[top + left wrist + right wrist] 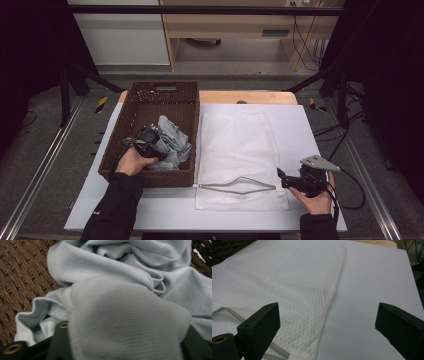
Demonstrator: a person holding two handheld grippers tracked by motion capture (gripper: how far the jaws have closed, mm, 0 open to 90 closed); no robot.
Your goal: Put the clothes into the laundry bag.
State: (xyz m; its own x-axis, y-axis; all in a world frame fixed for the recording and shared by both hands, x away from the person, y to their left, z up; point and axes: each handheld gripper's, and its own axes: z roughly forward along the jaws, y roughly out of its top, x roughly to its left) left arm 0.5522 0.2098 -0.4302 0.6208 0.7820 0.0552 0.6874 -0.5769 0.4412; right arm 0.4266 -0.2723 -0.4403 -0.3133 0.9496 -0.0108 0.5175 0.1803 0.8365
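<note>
Now L gripper [150, 137] clenched on grey cloth [130, 322] in basket [150, 97]; R gripper [327, 322] released.

A pale wooden table [260, 97] carries a large white rectangular mat [310, 130] that covers most of its top, leaving a wood strip bare along the far edge. Beyond the table stands a light wooden cabinet [225, 25], with black cables [305, 35] hanging at its right. Dark grey floor [45, 150] lies left of the table.
</note>
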